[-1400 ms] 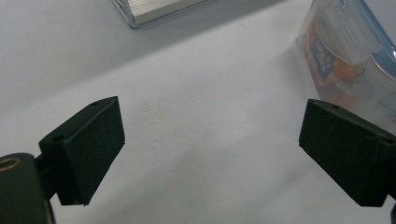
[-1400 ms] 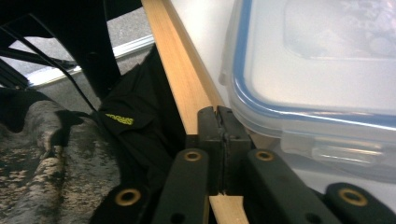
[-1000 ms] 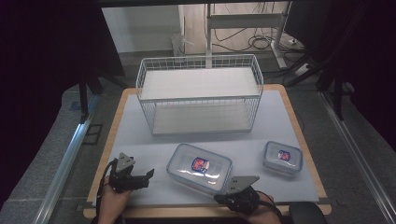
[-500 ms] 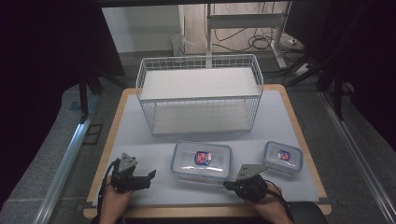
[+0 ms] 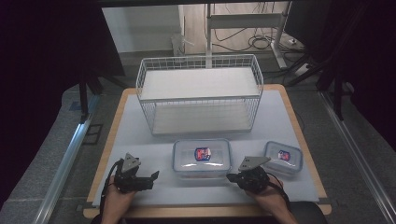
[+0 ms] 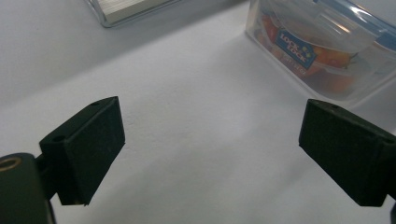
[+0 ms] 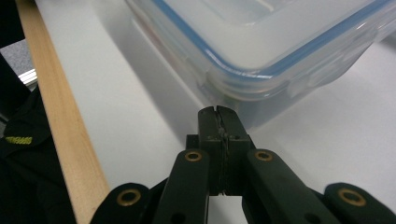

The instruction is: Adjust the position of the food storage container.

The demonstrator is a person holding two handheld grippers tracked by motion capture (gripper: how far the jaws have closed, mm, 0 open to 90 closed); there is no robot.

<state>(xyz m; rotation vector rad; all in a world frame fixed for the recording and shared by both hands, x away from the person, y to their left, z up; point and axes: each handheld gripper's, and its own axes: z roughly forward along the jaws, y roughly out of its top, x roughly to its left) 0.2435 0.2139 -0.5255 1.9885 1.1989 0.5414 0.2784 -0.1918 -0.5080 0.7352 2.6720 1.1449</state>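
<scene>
A large clear lidded container with a blue-rimmed lid lies at the front middle of the white mat. My right gripper is shut with nothing in it. Its tips sit low at the container's near right corner, very close to its wall; I cannot tell if they touch. My left gripper rests on the mat to the container's left, jaws wide open and empty. Ahead of it the container shows orange contents. A smaller lidded container lies at the front right.
A white wire basket stands behind the containers, its near edge at the top of the left gripper view. The table's wooden front edge runs just beside my right gripper.
My right gripper has moved away from the front edge and a little right, to the large container's near right corner. The container now lies squarer to the table. The left gripper has stayed put.
</scene>
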